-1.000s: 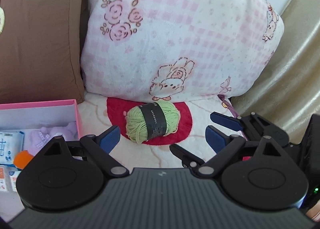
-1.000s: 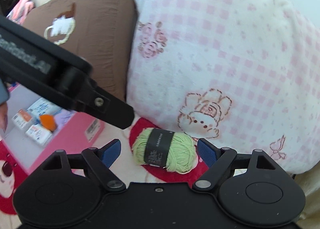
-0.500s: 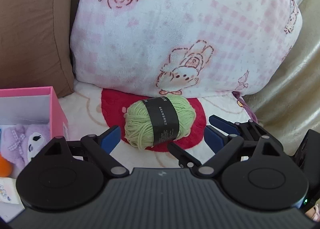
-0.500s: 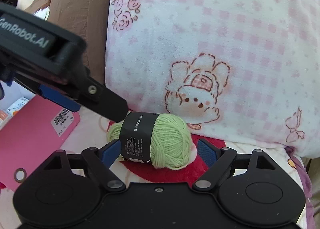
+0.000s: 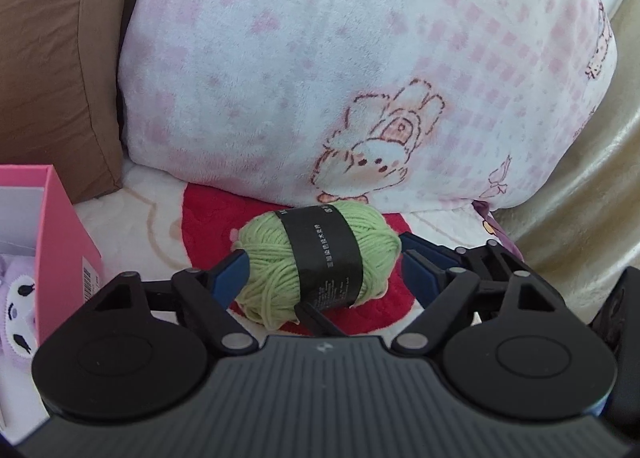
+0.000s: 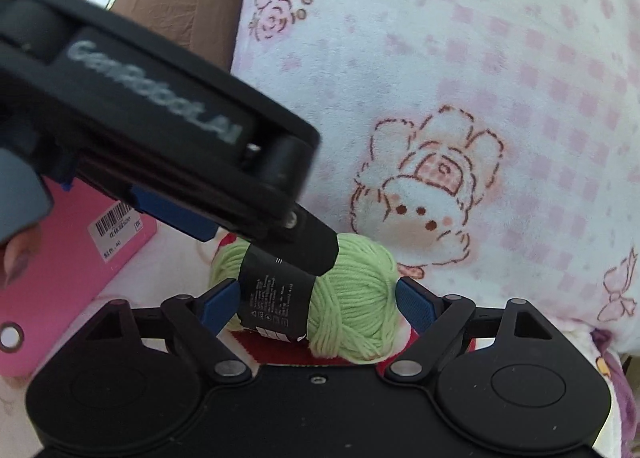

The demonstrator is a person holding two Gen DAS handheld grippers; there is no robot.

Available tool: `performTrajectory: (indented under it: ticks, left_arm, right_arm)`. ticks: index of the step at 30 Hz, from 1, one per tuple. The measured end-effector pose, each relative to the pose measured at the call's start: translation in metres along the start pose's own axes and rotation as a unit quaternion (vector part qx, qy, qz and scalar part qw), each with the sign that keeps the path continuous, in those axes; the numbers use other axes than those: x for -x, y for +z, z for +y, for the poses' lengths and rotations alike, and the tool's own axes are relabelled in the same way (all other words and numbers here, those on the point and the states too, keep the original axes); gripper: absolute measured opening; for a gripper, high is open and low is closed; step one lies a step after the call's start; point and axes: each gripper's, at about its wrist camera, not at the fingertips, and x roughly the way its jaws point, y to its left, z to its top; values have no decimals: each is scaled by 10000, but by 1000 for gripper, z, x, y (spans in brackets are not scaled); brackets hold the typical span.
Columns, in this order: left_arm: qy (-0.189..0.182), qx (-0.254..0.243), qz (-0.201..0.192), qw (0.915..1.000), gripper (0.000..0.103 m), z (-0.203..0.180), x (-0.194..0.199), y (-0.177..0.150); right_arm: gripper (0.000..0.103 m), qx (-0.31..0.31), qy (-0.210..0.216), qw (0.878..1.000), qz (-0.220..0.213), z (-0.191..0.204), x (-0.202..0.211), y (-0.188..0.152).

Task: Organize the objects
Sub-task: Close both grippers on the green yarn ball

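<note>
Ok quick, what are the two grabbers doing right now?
Left gripper: open; its jaws have just been closing around the green yarn ball, not squeezing it yet.
Right gripper: open, with the same yarn ball between its fingers.

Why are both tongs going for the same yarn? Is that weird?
A bit odd, yes. The green yarn ball lies on the blanket, and both the left tongs and right tongs straddle it at once, crowding each other. The left have just been closing. Nothing looks spilled or broken.
</note>
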Motion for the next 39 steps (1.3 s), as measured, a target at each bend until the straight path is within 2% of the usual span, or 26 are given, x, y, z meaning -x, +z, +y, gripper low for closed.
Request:
performTrajectory:
  ticks: [2,4,8,10,13,21,27,32,36,39]
  left_arm:
    - [-23,50,19,10000,76,3,-4,-2]
    - [-113,93,6,9999,69,6,-6,-4]
    - [-102,91,-88,9999,62,7,-8,-6]
    - [-52,94,-95,9999,59,7,-8,-5]
    - [8,129,-53,9999,53,8,-11,-6]
    - [46,-79,-107,9999,51,3,-13,-14]
    - [-63,-160,-79,9998,51,2,-17,-21]
    - [-97,-219,-83,9997,51,1,-17,-22]
    - [-270,-178,-36,9995,51,1,-16,-24]
    - [-489,-66,80,9988,51,1,-17,-27]
  right_arm:
    - [92,-177,-2,9998,1,-1,-1,-2]
    - [93,-470,50,9989,24,-2,-2,-7]
    - [94,-325,-15,9995,-45,-2,-5,-12]
    - [96,-478,43,9988,-50,-7,-8,-12]
    - [99,-670,64,9976,178,-9,-17,-13]
    - [99,-403,121,9991,107,4,-20,-19]
    - [99,-962,347,9946,198,-7,-22,-22]
    - [98,-1019,380,9937,257,-8,-24,-24]
    - [98,-1005,397,9933,417,-3,-22,-18]
    - [98,-878,221,9956,232,3,-10,-18]
